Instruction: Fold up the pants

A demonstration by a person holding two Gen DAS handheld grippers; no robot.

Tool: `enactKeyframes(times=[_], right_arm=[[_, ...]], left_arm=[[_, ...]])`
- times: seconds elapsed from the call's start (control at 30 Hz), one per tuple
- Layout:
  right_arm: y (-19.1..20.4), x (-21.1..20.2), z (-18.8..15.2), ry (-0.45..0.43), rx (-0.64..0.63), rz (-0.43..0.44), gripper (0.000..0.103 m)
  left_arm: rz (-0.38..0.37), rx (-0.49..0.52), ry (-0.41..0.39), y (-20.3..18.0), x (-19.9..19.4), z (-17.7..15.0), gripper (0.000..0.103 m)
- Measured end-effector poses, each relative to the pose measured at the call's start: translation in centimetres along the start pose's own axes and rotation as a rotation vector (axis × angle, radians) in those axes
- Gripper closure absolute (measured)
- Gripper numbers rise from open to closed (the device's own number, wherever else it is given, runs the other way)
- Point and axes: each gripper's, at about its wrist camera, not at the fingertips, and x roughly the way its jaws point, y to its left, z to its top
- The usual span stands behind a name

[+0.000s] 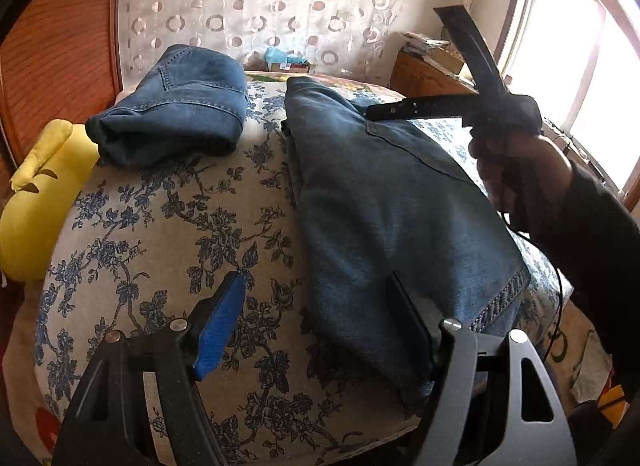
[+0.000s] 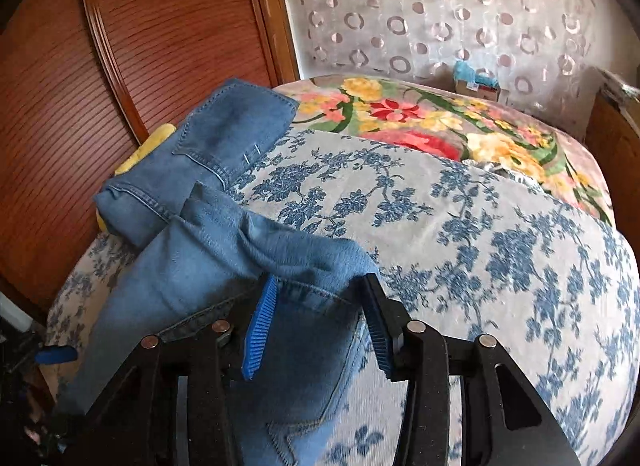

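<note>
Blue jeans (image 1: 384,217) lie lengthwise on the bed, folded in half along the legs. My left gripper (image 1: 316,294) is open just above their near hem end, one finger over the denim and one over the bedspread. My right gripper (image 2: 320,290) is open over the jeans' far part (image 2: 256,266), with denim bunched between the fingers; in the left wrist view it (image 1: 412,61) hangs above the jeans, held by a hand. A second folded pair of jeans (image 1: 176,109) sits at the far left; it also shows in the right wrist view (image 2: 208,153).
The bed has a blue floral bedspread (image 1: 168,234) and a bright flowered blanket (image 2: 432,121) at the far end. A yellow plush (image 1: 40,193) lies at the left edge by the wooden wardrobe (image 2: 120,45). A wooden nightstand (image 1: 428,73) and a window (image 1: 580,57) are at right.
</note>
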Motion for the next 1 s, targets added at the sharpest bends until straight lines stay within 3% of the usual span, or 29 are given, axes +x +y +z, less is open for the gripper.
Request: enactKeyframes(times=[0.1,0.2,0.3,0.43,0.63,0.83,1.0], right_arm=[[-0.4,-0.1,-0.3,-0.01,0.016,0.009,0.055],[-1.0,-1.3,-0.9,-0.025,0.033,0.022,0.047],[-1.4,-2.0,-1.9,-0.022,0.045,0.052,0.034],[-2.3,-1.3,-2.9,0.022,0.073,0.094,0.031],[-2.9,0.2,-2.5,0.047,0.089,0.133,0.026],[-3.1,2.2,-1.9,0.069,0.086,0.222,0.026],[-3.8,3.2,-1.8,0.072,0.089,0.253,0.026]], left_arm=[[0.007,0.012,-0.008,-0.2,-0.5,0.6,0.029],[0.014,0.02,-0.047,0.0,-1.4,2.1,0.029],[0.015,0.025,-0.084,0.4,-1.5,4.6,0.029],[-0.015,0.025,-0.102,1.3,-0.2,8.0,0.029],[-0.024,0.036,-0.042,2.4,3.7,10.7,0.029],[-0.045,0.027,0.039,3.3,7.1,11.1,0.037],[-0.058,0.029,0.068,3.4,8.4,10.5,0.037]])
